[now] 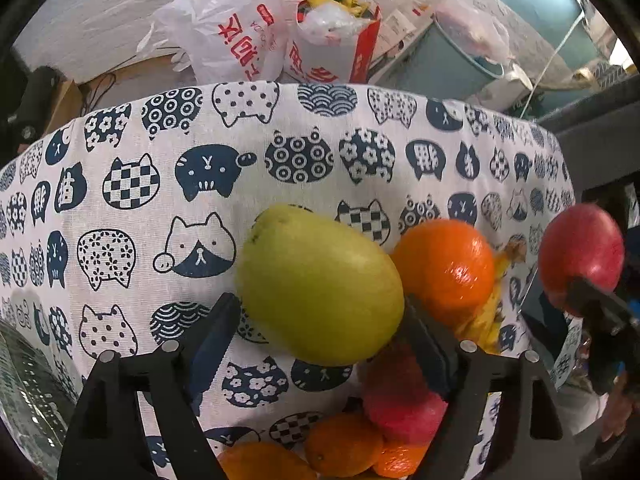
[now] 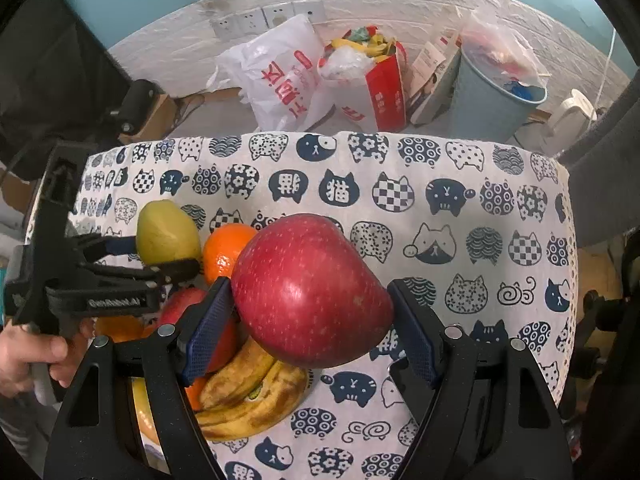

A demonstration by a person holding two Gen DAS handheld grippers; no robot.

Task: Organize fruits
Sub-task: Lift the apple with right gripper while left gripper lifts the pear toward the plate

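In the left wrist view a green pear sits between the fingers of my left gripper, and both pads touch its sides. The right wrist view shows that left gripper from the side on the same pear. My right gripper is shut on a big red apple, held above the cat-print tablecloth. That apple appears at the right edge of the left wrist view. Under and between the grippers lie an orange, spotted bananas, another red apple and more oranges.
Beyond the table's far edge stand a white plastic bag, a red paper bag stuffed with waste and a blue bin. A person's hand grips the left tool. The cloth to the right of the fruit heap is bare.
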